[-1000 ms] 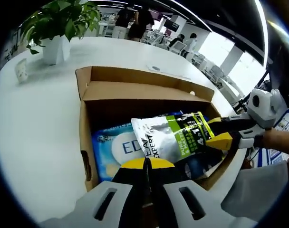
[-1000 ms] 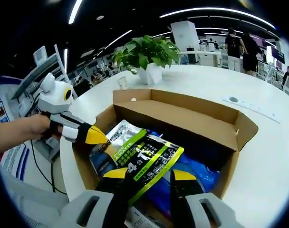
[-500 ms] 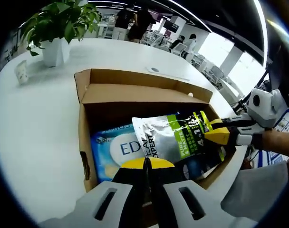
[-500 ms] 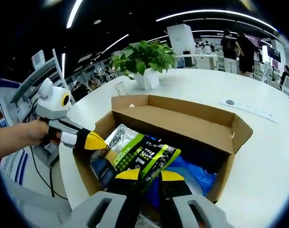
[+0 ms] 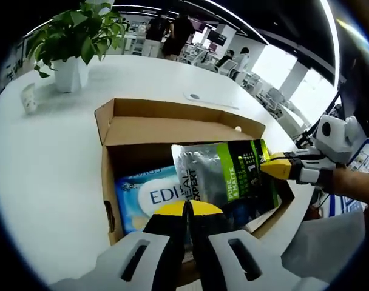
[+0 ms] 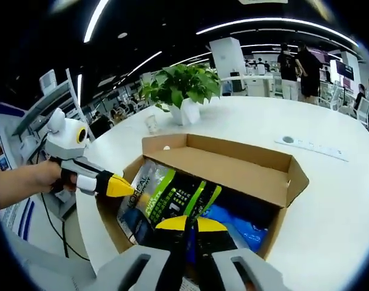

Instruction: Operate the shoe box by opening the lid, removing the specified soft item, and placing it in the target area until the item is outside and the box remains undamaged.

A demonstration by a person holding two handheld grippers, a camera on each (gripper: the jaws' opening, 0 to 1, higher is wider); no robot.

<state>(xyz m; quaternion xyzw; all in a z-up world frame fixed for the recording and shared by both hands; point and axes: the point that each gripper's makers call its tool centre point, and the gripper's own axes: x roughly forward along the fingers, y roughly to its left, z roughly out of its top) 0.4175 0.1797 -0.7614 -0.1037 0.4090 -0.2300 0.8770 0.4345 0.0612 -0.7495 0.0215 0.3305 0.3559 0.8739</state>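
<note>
A matt brown cardboard shoe box (image 5: 172, 130) holds a glossy foil pouch (image 5: 224, 176) on a smooth white bench (image 5: 45, 163).

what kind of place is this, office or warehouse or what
Most likely an open-plan office or showroom floor, not a warehouse: a large white round table with a potted plant, strip ceiling lights, and rows of desks and chairs behind people standing in the background.

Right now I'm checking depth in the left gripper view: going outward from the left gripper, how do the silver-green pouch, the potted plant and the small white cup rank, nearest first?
From the left gripper:
1. Silver-green pouch, just past the fingers, over the open box, held at its right edge by the right gripper.
2. Small white cup, far left on the table.
3. Potted plant, upper left, beyond the cup.
</note>
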